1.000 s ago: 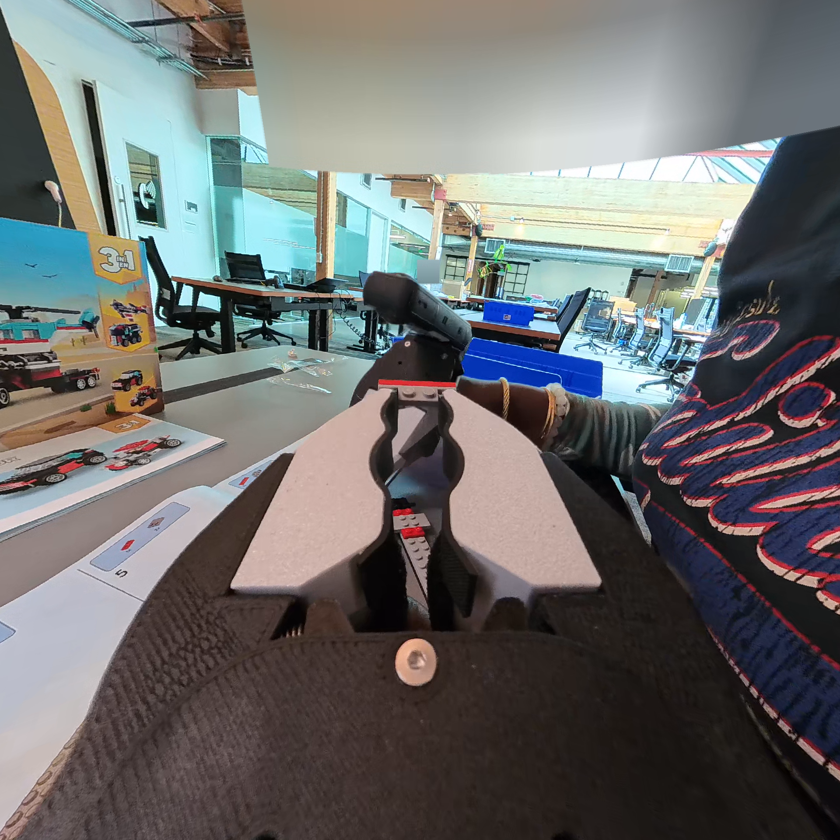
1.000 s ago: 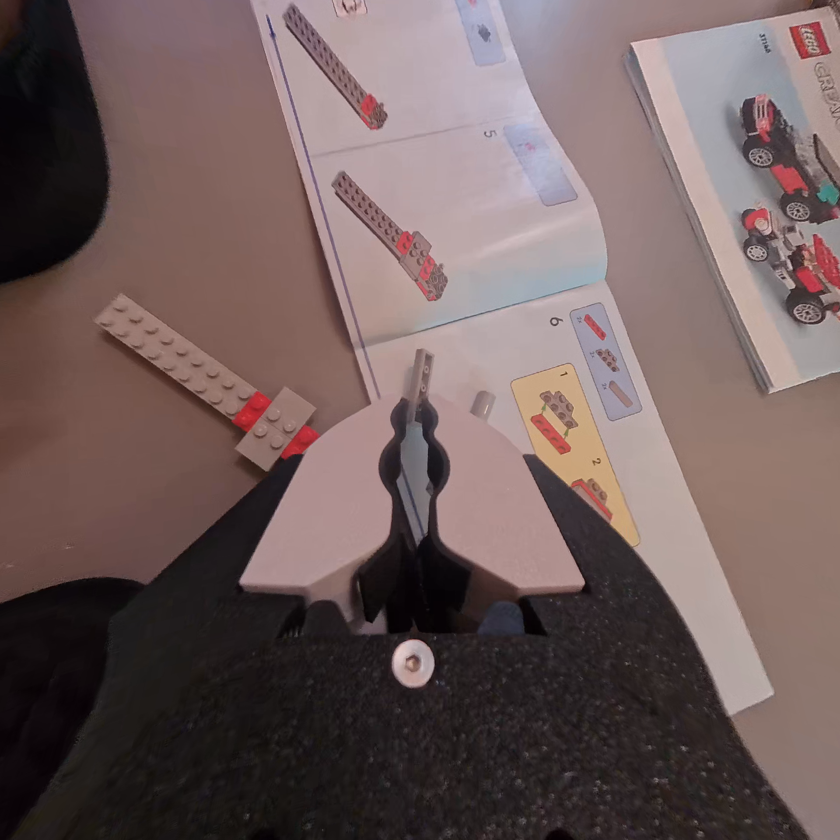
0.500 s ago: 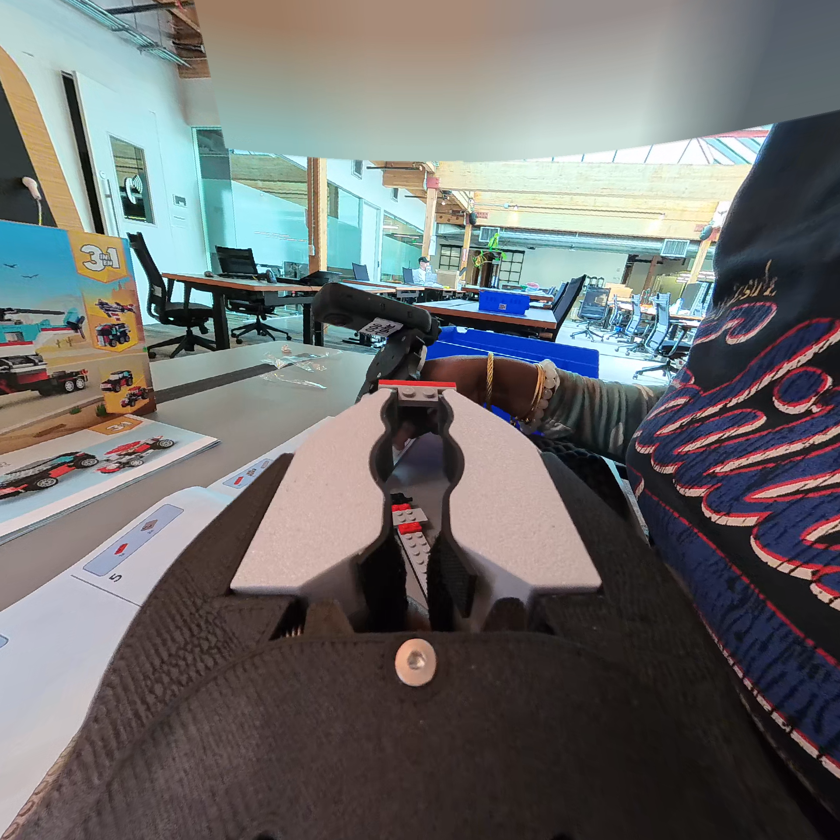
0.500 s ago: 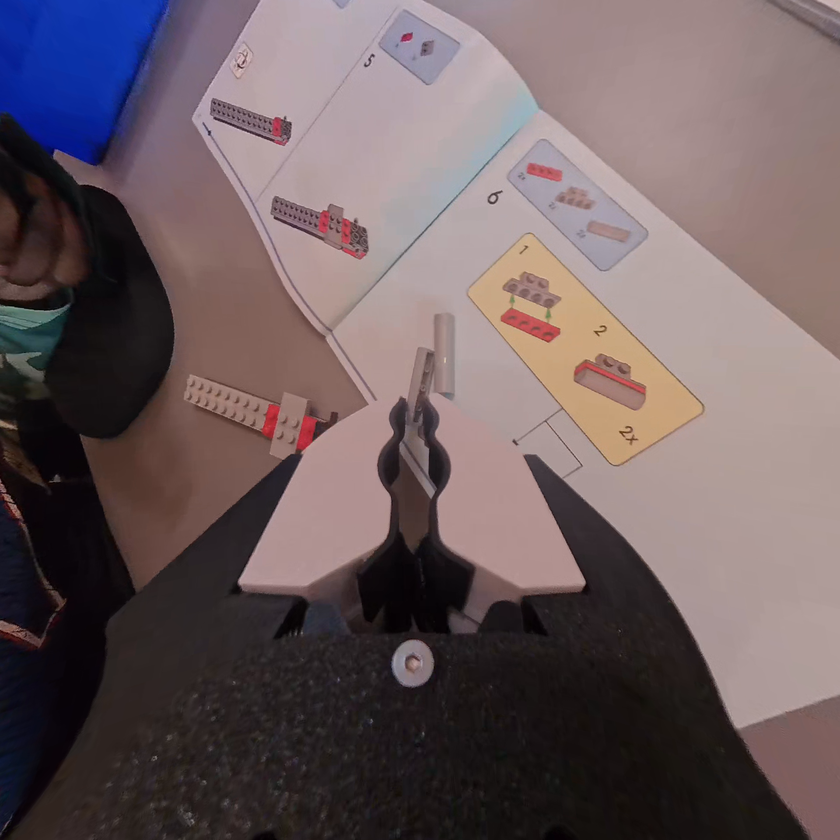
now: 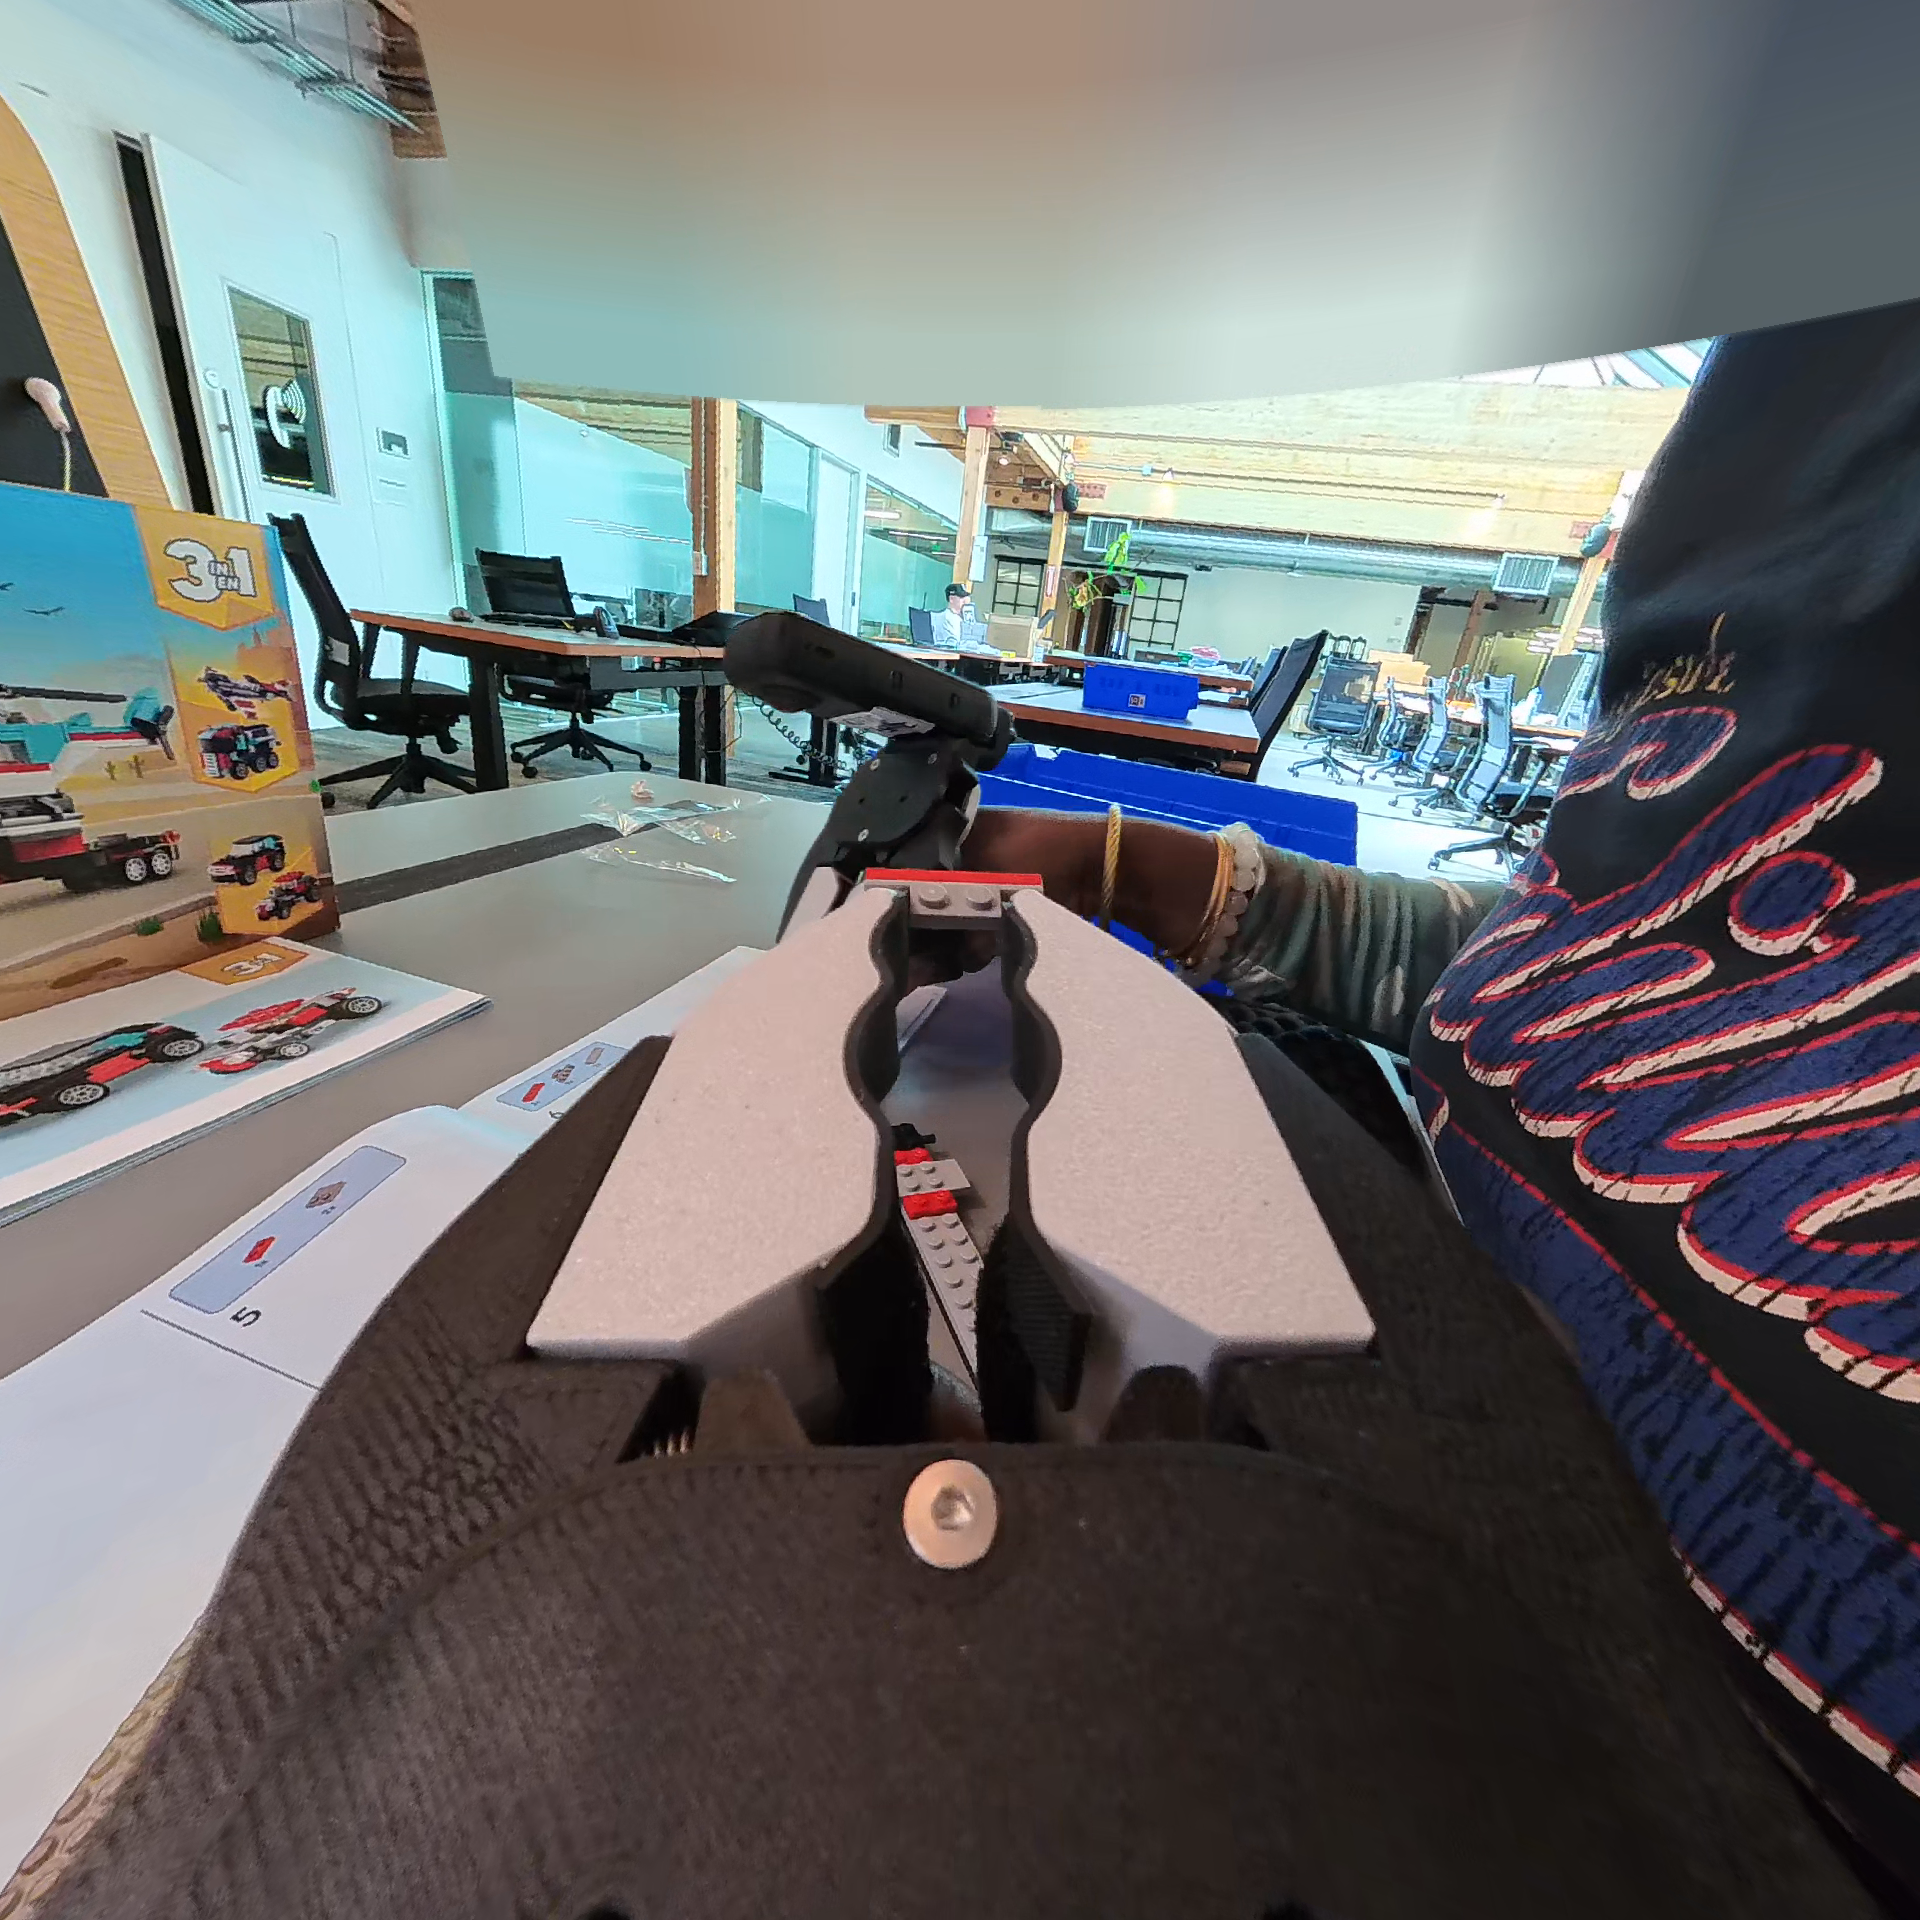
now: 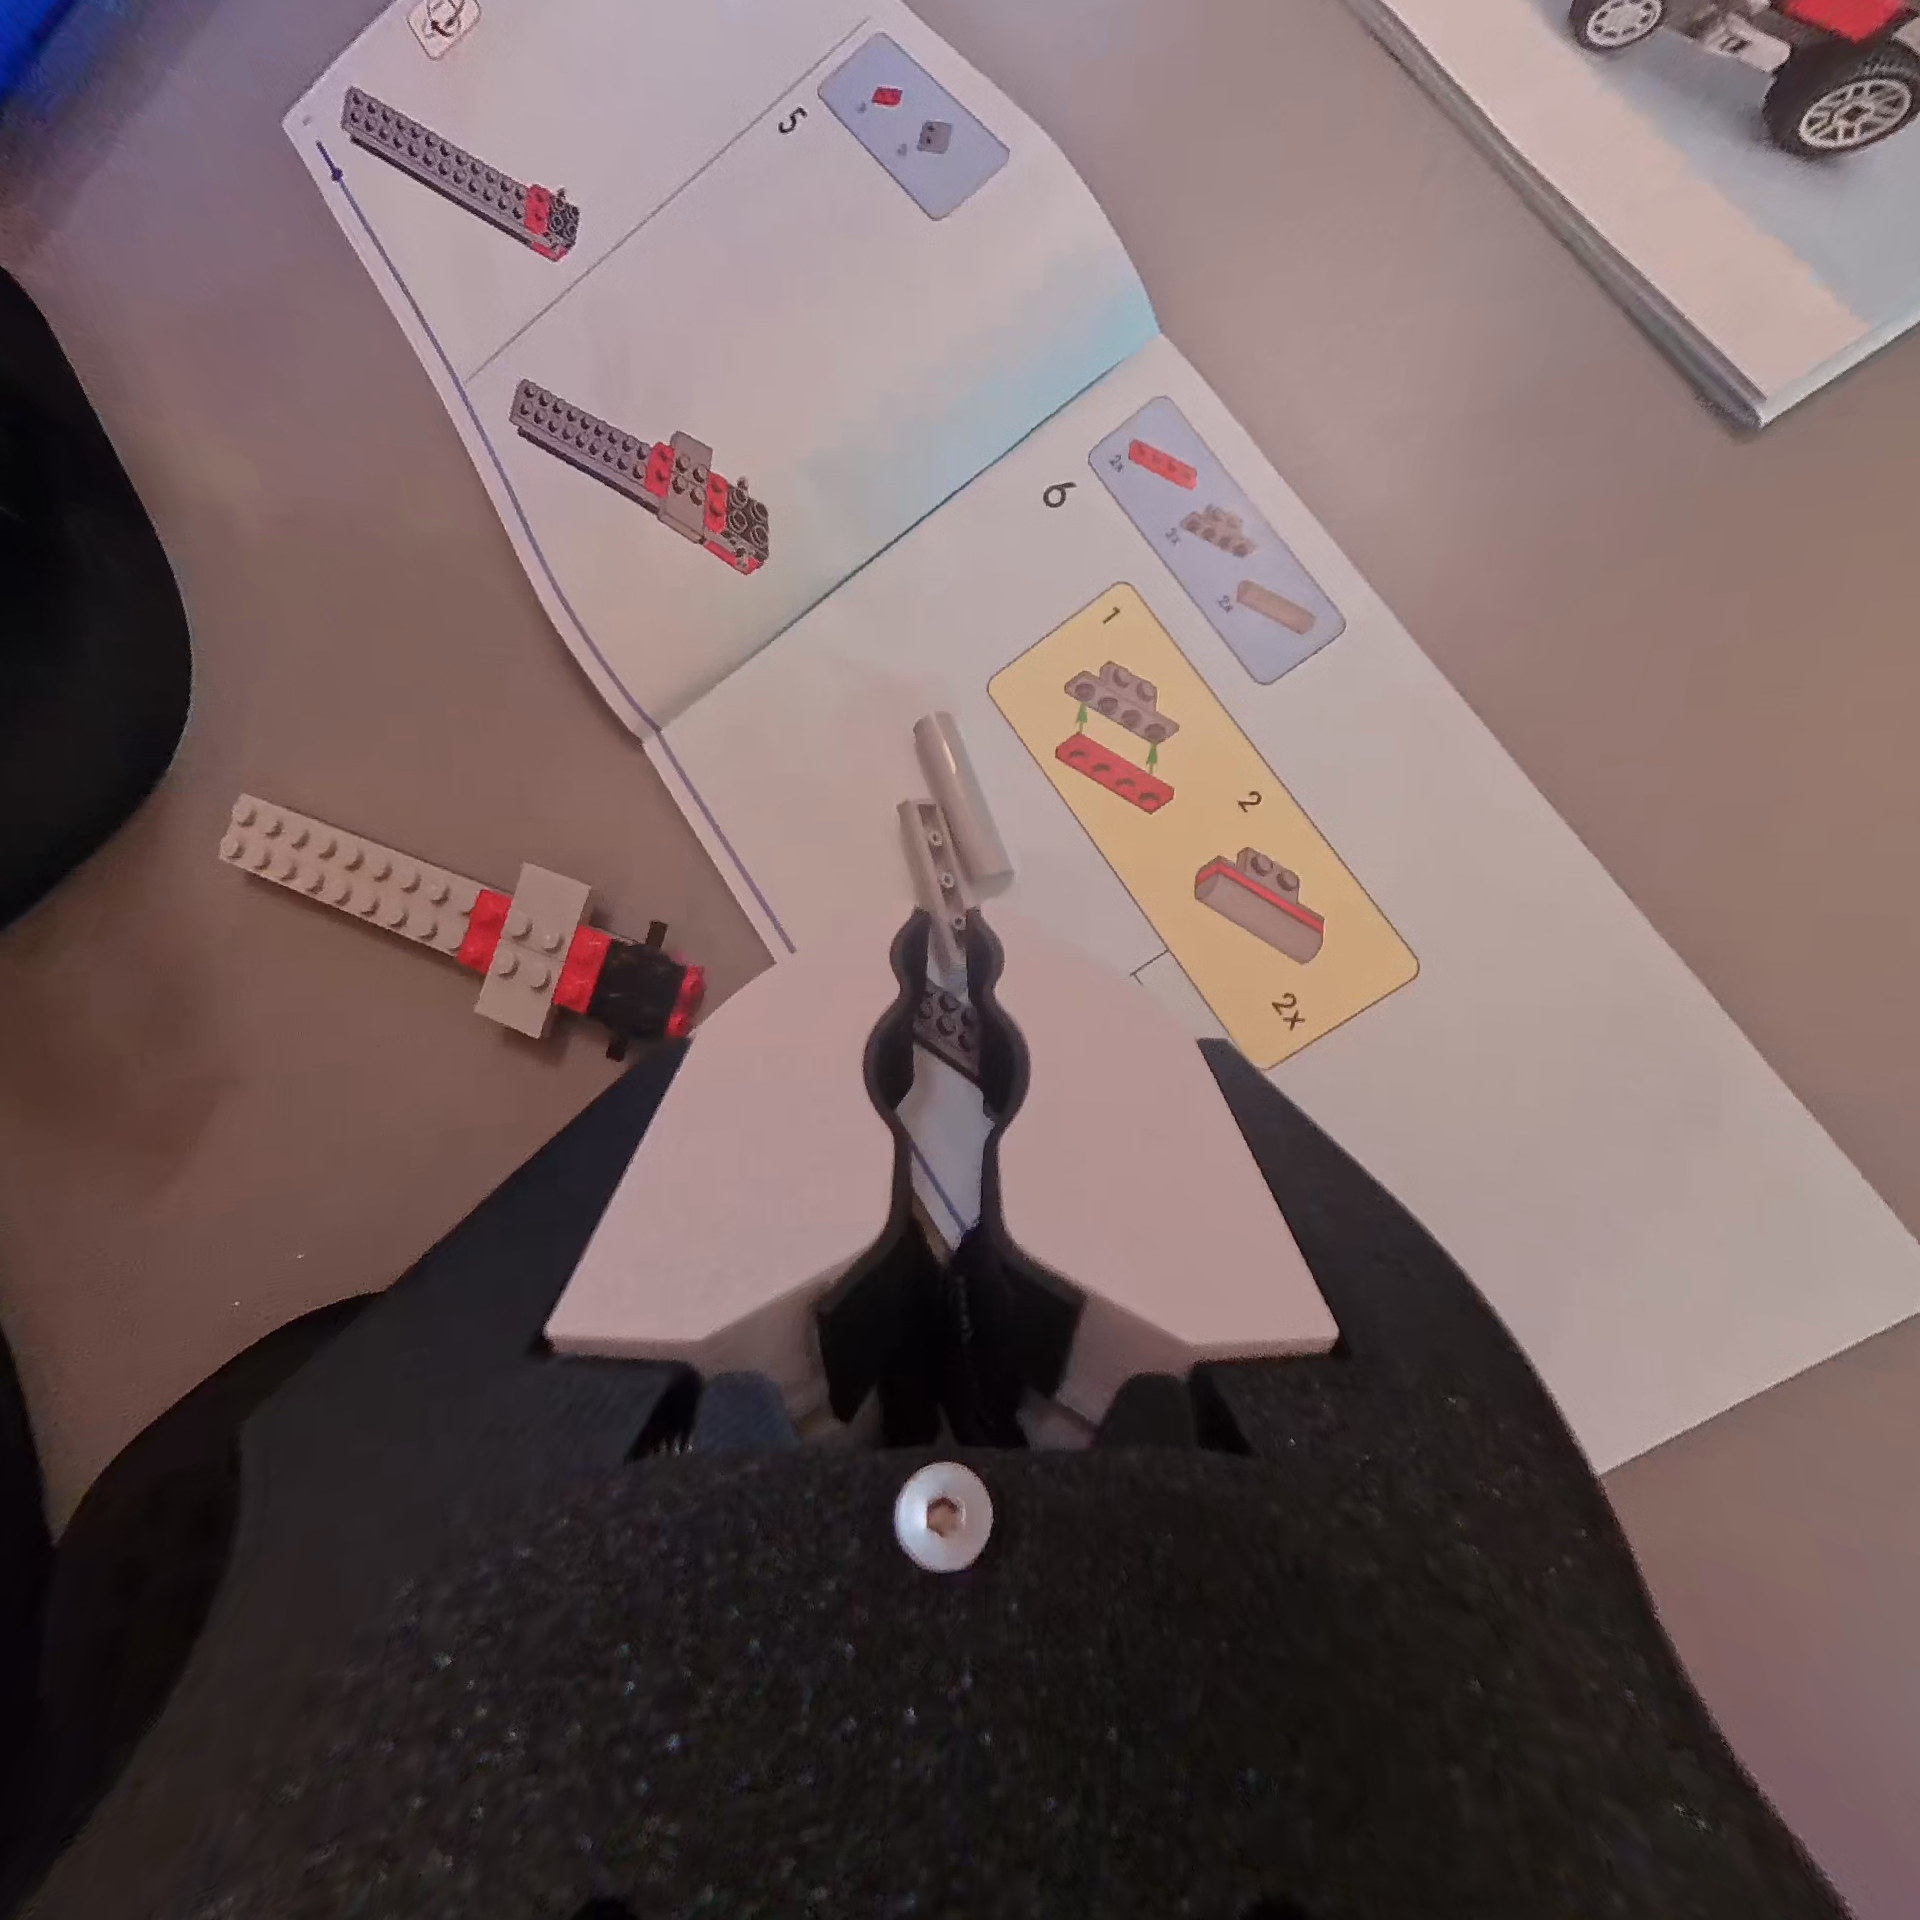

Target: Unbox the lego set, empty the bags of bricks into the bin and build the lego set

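Observation:
My left gripper [image 5: 953, 902] is shut on a small grey and red brick piece [image 5: 951, 894], held up above the table. My right gripper [image 6: 943, 920] is shut on a thin grey bracket piece [image 6: 932, 868], held edge-on over the open instruction booklet [image 6: 831, 312]. A light grey rounded piece [image 6: 961, 798] lies on the booklet just past the fingertips. The long grey plate assembly [image 6: 457, 914] with red and black bricks lies on the table to the left; it also shows between the left gripper's fingers [image 5: 940, 1226]. The right gripper also shows in the left wrist view [image 5: 883, 769].
The lego box [image 5: 145, 727] stands at the left with a second booklet [image 5: 208, 1039] lying in front of it, also in the right wrist view [image 6: 1714, 156]. A blue bin [image 5: 1164, 805] sits behind the right hand. Empty clear bags [image 5: 665, 831] lie farther back. The person's dark shirt [image 5: 1714, 1039] fills the right. Some 20 cm of space lies between my two pairs of fingers.
My right gripper has swung over the booklet with the bracket piece, and the view has turned so the plate assembly sits farther left. My left gripper has stayed nearly still.

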Tool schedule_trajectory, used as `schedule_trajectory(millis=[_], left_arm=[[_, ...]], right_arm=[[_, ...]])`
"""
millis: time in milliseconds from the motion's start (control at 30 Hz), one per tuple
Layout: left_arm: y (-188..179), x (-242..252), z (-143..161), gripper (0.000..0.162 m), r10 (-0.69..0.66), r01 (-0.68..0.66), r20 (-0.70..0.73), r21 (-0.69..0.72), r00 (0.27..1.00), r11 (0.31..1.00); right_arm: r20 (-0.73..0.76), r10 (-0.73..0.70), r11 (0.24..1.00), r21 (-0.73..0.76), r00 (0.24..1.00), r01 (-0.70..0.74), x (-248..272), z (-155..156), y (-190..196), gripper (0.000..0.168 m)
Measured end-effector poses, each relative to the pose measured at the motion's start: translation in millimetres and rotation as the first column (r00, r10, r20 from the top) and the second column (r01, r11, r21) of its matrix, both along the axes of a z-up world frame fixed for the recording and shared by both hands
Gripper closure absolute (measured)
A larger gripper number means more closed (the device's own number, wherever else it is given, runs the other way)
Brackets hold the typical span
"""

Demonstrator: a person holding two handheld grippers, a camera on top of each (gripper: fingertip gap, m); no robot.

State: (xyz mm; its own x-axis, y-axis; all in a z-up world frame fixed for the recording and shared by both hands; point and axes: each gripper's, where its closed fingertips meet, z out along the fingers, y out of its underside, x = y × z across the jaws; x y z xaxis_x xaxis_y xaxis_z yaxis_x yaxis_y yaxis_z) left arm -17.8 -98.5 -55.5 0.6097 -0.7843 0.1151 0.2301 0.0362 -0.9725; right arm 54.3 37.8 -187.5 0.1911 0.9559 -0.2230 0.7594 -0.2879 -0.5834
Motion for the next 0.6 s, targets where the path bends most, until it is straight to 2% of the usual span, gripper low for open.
schedule_trajectory(millis=[267,367,433,500,600], left_arm=[[0,0,0,0.146,-0.004,0.004,0.001,0.001,1.0,1.0],[-1,1,0,0.146,-0.007,0.007,-0.002,0.001,1.0,1.0],[-1,1,0,0.146,-0.008,0.008,-0.007,0.004,1.0,1.0],[-1,2,0,0.146,-0.01,0.01,-0.012,0.006,1.0,1.0],[-2,2,-1,0.146,-0.011,0.011,-0.013,0.006,1.0,1.0]], right_arm=[[0.015,0.094,0.995,0.012,0.995,-0.095,-3,-2,-5,0.162],[-0.027,0.098,0.983,-0.152,0.995,-0.101,-3,6,-19,0.162],[0.018,0.097,0.946,-0.311,0.995,-0.087,7,7,-29,0.162],[0.078,0.07,0.946,-0.322,0.995,-0.041,15,3,-22,0.162],[0.141,0.092,0.905,-0.424,0.986,-0.024,24,2,-26,0.162]])
